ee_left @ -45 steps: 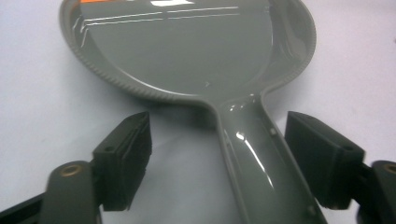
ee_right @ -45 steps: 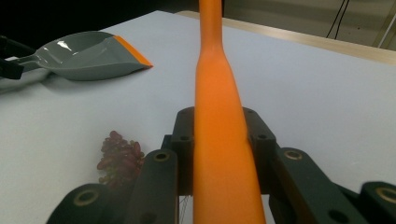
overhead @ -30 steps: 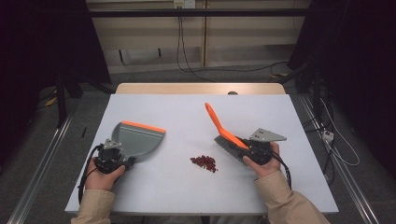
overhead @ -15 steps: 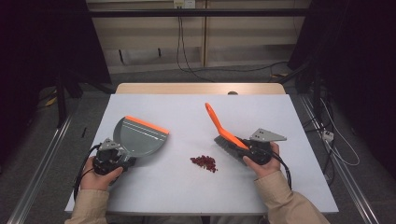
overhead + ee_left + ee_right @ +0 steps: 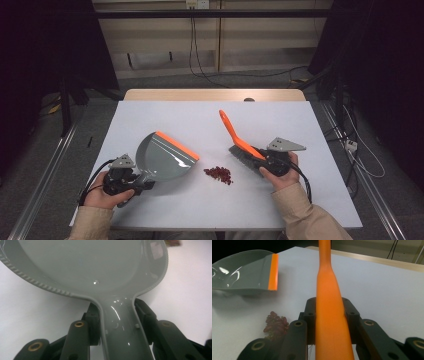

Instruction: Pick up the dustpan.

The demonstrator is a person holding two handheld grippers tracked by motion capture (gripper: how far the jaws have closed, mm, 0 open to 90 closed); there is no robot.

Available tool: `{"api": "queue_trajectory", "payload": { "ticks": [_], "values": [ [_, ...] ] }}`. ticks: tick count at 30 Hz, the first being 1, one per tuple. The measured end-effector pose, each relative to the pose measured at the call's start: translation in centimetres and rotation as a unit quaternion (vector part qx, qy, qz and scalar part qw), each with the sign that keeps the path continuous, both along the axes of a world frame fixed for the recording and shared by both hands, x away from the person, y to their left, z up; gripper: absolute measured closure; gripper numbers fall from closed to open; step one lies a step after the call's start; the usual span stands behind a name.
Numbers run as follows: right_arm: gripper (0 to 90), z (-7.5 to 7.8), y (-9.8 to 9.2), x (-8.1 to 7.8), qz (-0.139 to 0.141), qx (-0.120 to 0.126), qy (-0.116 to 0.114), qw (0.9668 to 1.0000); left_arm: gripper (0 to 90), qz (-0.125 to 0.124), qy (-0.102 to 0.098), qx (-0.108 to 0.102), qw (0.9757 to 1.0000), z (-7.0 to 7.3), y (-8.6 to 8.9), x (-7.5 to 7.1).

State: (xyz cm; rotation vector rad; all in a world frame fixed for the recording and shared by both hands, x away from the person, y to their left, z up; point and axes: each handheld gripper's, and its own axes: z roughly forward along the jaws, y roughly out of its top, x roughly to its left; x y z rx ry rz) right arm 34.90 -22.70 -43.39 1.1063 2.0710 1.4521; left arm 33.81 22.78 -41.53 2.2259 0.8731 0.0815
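**My count of the table**

I count one grey dustpan point(image 5: 162, 159), one brush point(image 5: 240, 140) with an orange handle, one small pile of dark red bits point(image 5: 218, 174), one white table point(image 5: 300, 200), and two grippers: left point(image 5: 142, 182), right point(image 5: 260, 155).

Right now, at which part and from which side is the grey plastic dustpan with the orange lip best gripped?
Grip the grey plastic dustpan at its narrow handle, coming from the near, left end, away from the orange lip. The handle is slim enough for two jaws, while the bowl is wide. The left gripper is already clamped there.
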Motion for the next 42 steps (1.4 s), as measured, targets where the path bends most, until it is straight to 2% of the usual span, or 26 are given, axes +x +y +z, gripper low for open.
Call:
{"api": "queue_trajectory", "payload": {
  "ticks": [4, 8, 10, 12, 14, 17, 19, 25, 28, 30, 37, 42],
  "values": [
    [71.0, -0.1, 0.0, 0.0, 0.0, 0.002, 0.002, 1.0, 62.2, -0.036, 0.01, 0.008, 0.9993, 0.0, -0.3, -0.4],
    [71.0, -0.1, 0.1, 0.1, -0.001, 0.001, 0.004, 1.0, 62.1, -0.047, 0.021, 0.01, 0.9986, -0.5, -0.2, -0.6],
    [71.0, -0.1, 0.1, 0.1, -0.001, 0.002, 0.004, 1.0, 62.1, -0.044, 0.022, 0.015, 0.9987, -0.8, 0.0, -0.4],
    [70.9, -0.2, 0.1, 0.1, -0.001, 0.002, 0.004, 1.0, 61.8, -0.032, 0.018, 0.023, 0.999, -1.0, 0.3, -0.2],
    [71.0, -0.2, 0.1, 0.1, 0.0, 0.001, 0.004, 1.0, 61.4, -0.017, 0.014, 0.022, 0.9995, -1.2, 0.8, 0.1],
    [71.0, -0.2, 0.1, 0.2, 0.001, 0.001, 0.003, 1.0, 60.4, -0.006, 0.001, 0.042, 0.9991, -1.3, 1.2, 0.4],
    [71.0, -0.1, 0.1, 0.1, 0.0, 0.002, 0.003, 1.0, 58.8, -0.008, -0.009, 0.052, 0.9986, -1.4, 1.3, 0.5],
    [71.0, -0.1, 0.0, 0.1, 0.0, 0.003, 0.003, 1.0, 47.6, 0.013, -0.019, 0.07, 0.9973, -1.2, 1.5, 0.6],
    [71.0, 0.0, 0.0, 0.1, 0.0, 0.003, 0.003, 1.0, 45.2, 0.016, -0.028, 0.082, 0.9961, -1.2, 1.4, 0.5],
    [71.0, 0.0, 0.0, 0.1, 0.001, 0.003, 0.002, 1.0, 40.6, 0.02, -0.031, 0.087, 0.9955, -1.3, 1.4, 0.5],
    [70.9, 0.1, 0.1, 0.0, 0.002, 0.004, -0.001, 1.0, 35.9, 0.025, -0.022, 0.074, 0.9967, -1.5, 1.7, 0.6],
    [70.9, 0.1, 0.2, 0.0, 0.005, 0.004, -0.002, 1.0, 36.0, 0.032, -0.027, 0.08, 0.996, -1.2, 2.0, 0.2]
  ]
}}
